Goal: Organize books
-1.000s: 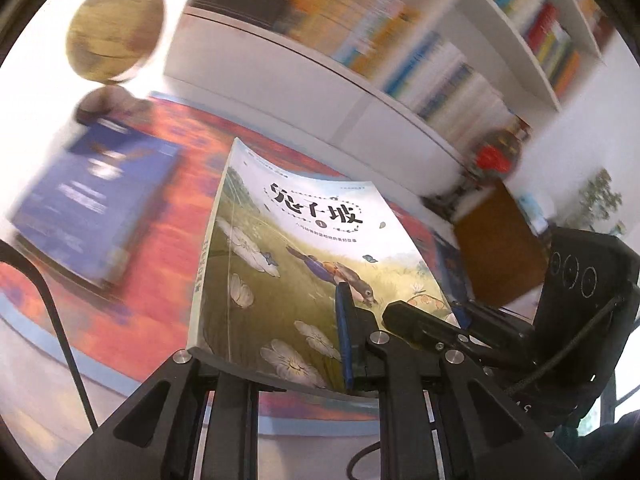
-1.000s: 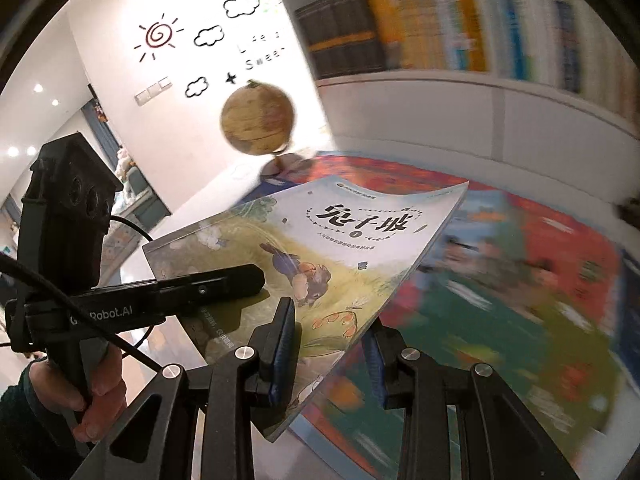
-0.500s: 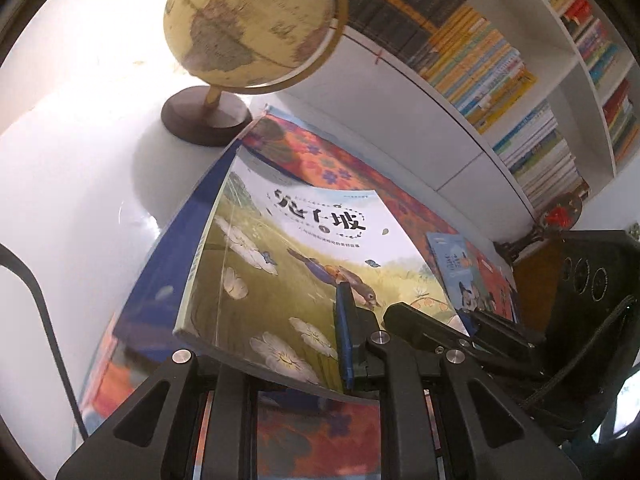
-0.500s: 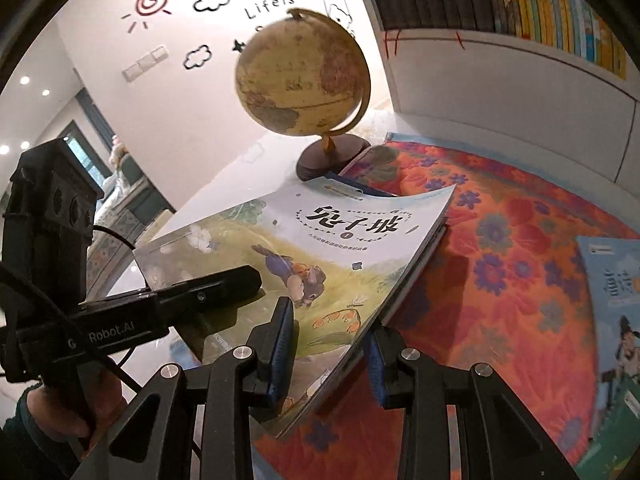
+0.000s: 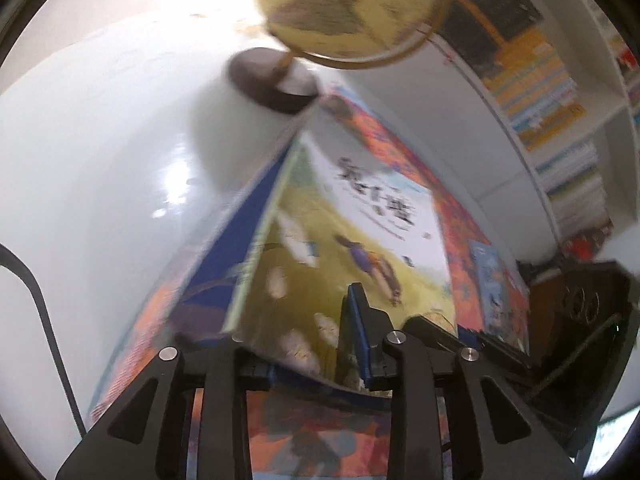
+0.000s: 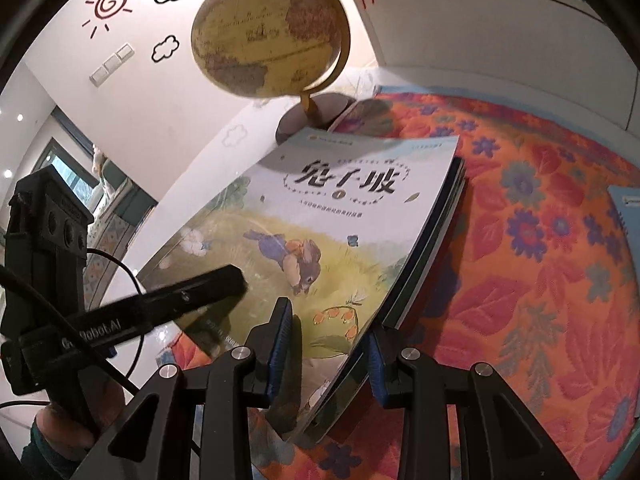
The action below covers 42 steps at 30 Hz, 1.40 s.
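Nearest the cameras, the left gripper [image 5: 312, 344] pinches the near edge of the thin paperback picture book with a meadow-and-rabbit cover [image 6: 320, 232], its jaws closed on the cover, while the right gripper [image 6: 328, 344] straddles the book's near right corner with one blue-padded finger over the cover and the other beyond the edge; whether it is actually clamping cannot be told. A second ago the book was held up in the air, tilted, with the dark blue book lying apart on the cloth; half a second ago it was coming down over that book, and now it lies almost flat on the dark blue hardcover book [image 5: 224, 280], edges roughly matched on the right side. That suggests the stacking step is nearly finished and letting go is what remains. Under the pile spreads the orange floral-patterned tablecloth [image 6: 540, 260], and a light blue children's book [image 6: 628, 216] lies well apart to the right, probably next for the stack. Farther on, the tan antique-style globe on a dark round wooden base [image 6: 268, 36] stands just beyond the pile's far corner, close enough to be knocked if the books slide forward. Behind it runs the white bookshelf with rows of coloured spines [image 5: 552, 92].
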Each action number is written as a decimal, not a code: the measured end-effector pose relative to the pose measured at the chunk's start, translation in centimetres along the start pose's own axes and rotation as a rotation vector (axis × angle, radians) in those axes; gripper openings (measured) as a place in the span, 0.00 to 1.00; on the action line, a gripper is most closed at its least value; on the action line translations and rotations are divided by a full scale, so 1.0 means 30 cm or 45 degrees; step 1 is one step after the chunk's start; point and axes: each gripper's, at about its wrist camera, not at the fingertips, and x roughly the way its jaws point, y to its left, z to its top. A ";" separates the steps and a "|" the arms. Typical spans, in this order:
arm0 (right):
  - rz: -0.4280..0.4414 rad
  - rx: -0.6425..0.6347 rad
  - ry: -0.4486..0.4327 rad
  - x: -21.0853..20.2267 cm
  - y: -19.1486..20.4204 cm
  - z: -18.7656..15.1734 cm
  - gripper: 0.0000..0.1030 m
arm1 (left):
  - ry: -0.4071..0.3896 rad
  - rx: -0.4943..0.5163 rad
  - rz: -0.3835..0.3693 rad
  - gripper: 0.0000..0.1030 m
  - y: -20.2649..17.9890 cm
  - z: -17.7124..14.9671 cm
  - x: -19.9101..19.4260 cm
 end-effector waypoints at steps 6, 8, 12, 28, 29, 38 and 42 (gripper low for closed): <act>-0.053 -0.087 0.070 0.015 0.014 -0.043 0.34 | -0.068 -0.041 0.201 0.26 0.046 -0.058 -0.074; -0.095 -0.096 0.113 -0.005 -0.008 -0.072 0.35 | -0.095 -0.002 0.264 0.25 0.036 -0.082 -0.110; -0.146 -0.060 0.116 -0.113 -0.075 -0.165 0.35 | -0.113 0.072 0.275 0.26 -0.037 -0.139 -0.172; -0.358 0.218 -0.235 -0.934 -0.467 -0.637 0.51 | 0.045 0.507 -0.031 0.26 -0.921 -0.596 -0.068; -0.361 0.256 -0.240 -0.968 -0.498 -0.676 0.51 | 0.062 0.529 -0.053 0.26 -0.964 -0.635 -0.062; -0.448 0.451 -0.302 -1.286 -0.729 -1.011 0.51 | 0.202 0.712 -0.191 0.26 -1.303 -1.030 -0.008; -0.428 0.541 -0.324 -1.359 -0.806 -1.104 0.52 | 0.273 0.786 -0.173 0.35 -1.369 -1.148 0.011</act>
